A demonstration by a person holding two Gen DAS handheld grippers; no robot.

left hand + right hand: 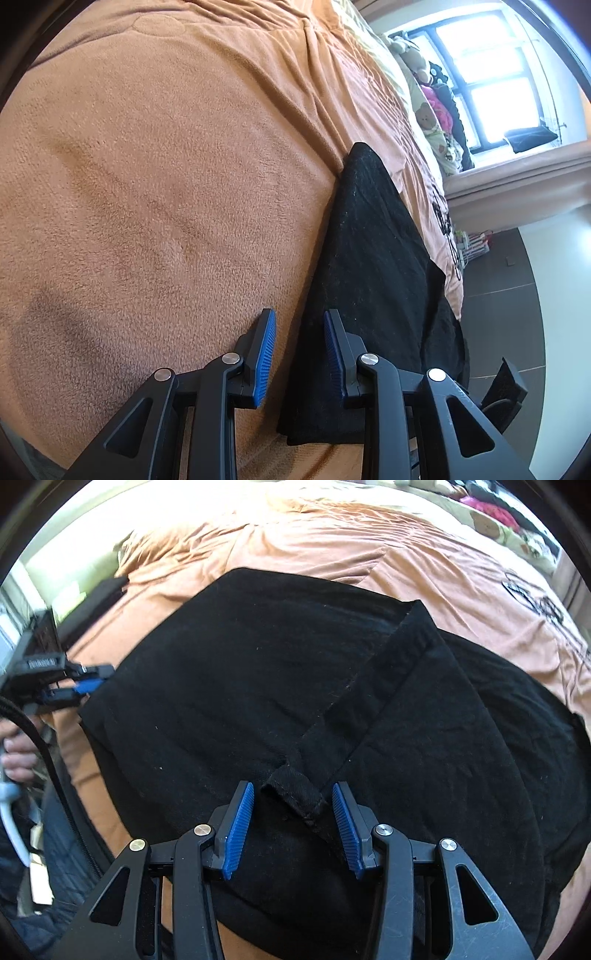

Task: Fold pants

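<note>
**Black pants folded on the bed, both grippers empty**

One pair of black pants (pixel 295 686) lies folded on the orange blanket (pixel 155 166) of the bed, a hemmed leg end (pixel 295 794) turned up on top. The right gripper (pixel 293 829) hovers over that hem, its blue fingers (pixel 240 827) partly apart on either side and not pressing it. The left gripper (pixel 299 356) sits at the pants' edge, fingers (pixel 264 354) partly open with nothing between them; the right view shows it beside the cloth, held by a hand (pixel 16 753). Past the blanket, stuffed toys (pixel 424 66) are heaped under a bright window (pixel 487 74). Nothing blocks either gripper.
</note>
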